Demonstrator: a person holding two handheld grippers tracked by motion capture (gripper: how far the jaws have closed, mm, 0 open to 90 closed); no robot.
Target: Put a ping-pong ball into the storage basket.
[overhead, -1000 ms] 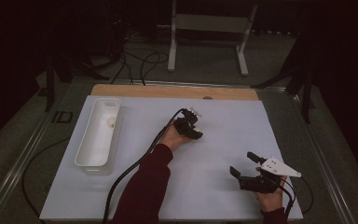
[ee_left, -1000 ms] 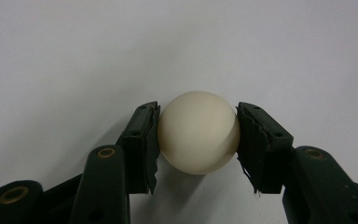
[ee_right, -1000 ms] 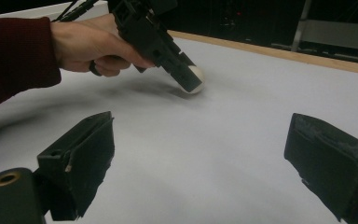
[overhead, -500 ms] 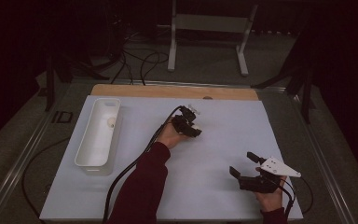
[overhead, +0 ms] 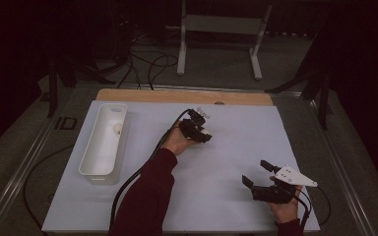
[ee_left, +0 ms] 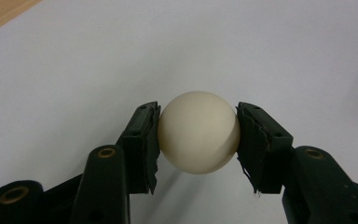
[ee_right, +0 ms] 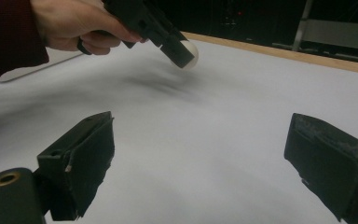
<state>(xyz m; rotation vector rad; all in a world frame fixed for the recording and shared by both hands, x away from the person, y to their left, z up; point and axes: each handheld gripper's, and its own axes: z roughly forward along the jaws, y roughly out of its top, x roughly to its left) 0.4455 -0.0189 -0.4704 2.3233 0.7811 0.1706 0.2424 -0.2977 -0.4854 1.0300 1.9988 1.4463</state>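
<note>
High view: left hand-held gripper (overhead: 203, 129) clamps ball (ee_left: 198, 132) mid-mat; right hand-held gripper (overhead: 257, 173) agape.

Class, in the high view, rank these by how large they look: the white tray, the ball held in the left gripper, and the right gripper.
1. White tray
2. Right gripper, nearer the camera, yet plainly smaller than the tray
3. Ball, a small pale spot at the left gripper

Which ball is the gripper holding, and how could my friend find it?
Start at the white mat and follow the red sleeve to the left gripper. The ball sits pinched between its pads. It is cream, and another ball lies in the white tray.
</note>
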